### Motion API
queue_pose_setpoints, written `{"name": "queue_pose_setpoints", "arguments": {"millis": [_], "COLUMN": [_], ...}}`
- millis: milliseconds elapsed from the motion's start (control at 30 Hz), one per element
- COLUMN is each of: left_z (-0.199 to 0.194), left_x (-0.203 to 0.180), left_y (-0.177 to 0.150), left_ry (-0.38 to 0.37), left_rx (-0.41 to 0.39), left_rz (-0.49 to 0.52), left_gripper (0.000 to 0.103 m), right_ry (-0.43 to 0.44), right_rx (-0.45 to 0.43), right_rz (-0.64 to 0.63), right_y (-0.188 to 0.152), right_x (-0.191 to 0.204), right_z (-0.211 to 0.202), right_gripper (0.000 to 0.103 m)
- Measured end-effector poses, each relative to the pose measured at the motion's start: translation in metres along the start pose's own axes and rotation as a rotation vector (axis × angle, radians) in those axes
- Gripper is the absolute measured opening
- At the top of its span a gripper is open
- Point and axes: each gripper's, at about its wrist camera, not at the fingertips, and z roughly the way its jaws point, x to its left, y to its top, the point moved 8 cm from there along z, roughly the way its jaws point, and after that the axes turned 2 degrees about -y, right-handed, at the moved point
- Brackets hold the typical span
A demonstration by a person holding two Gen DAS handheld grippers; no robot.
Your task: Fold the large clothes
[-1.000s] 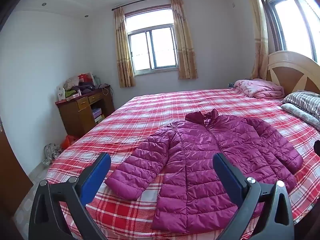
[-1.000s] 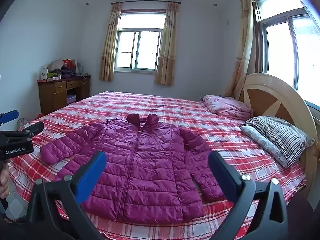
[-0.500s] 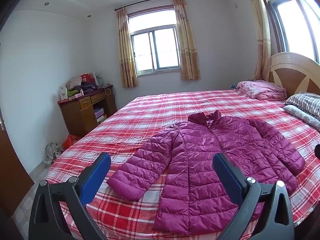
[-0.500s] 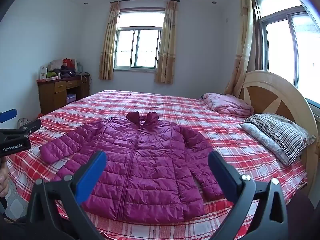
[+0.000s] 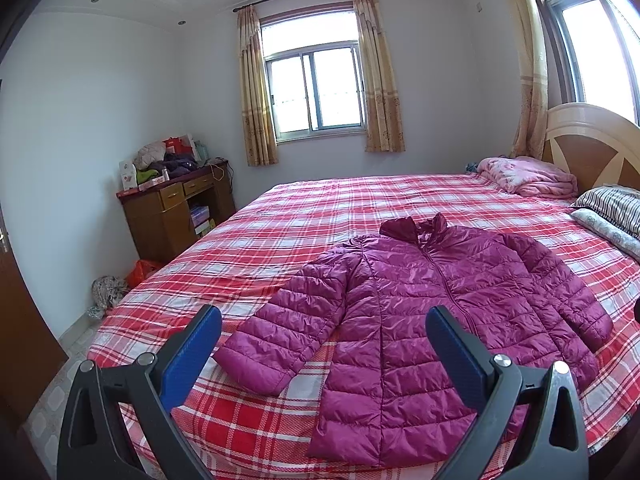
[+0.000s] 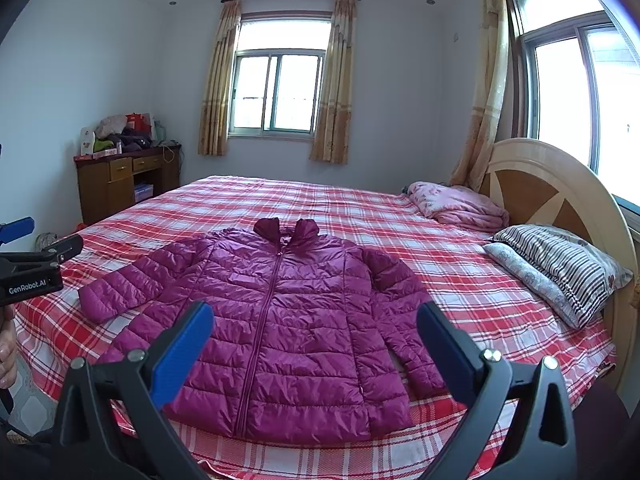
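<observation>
A magenta quilted jacket (image 6: 288, 328) is laid flat and face-up on the bed (image 6: 460, 280), which is covered by a red-and-white plaid sheet. The zip is closed, and the collar is pointed toward the far window (image 6: 278, 92). The hem is placed near the bed's front edge. One sleeve is angled outward toward the desk side, with its cuff resting on the sheet; the other sleeve is laid close along the body on the headboard side.

The left gripper (image 5: 324, 344) is held above the front edge of the bed, with its jaws spread wide and nothing between them. Through the gap, the outstretched sleeve and the jacket's front panel are seen. No contact with the fabric is observed.

The right gripper (image 6: 316, 340) is likewise held short of the hem, jaws spread wide and empty, with the jacket's lower front framed between its blue pads (image 6: 180, 352).

In the right wrist view, the left gripper is seen at the left margin, beside the bed's corner.

A folded pink blanket (image 6: 460, 206) and two pillows (image 6: 560, 268) are placed near the wooden headboard (image 6: 560, 188). A wooden desk (image 5: 176, 212) with clutter on top is set against the far-left wall.
</observation>
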Motion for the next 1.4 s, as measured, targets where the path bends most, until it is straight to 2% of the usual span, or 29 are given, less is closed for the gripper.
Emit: {"name": "queue_pose_setpoints", "arguments": {"millis": [1400], "left_z": [0.0024], "left_x": [0.0083], "left_y": [0.0038], "left_ry": [0.025], "left_rx": [-0.012], "left_rz": [-0.010], "left_gripper": [0.102], "right_ry": [0.013], "right_rx": [0.021], "right_rz": [-0.004], "right_y": [-0.0055], "right_x": [0.0060], "right_z": [0.0021], "right_gripper": [0.103]}}
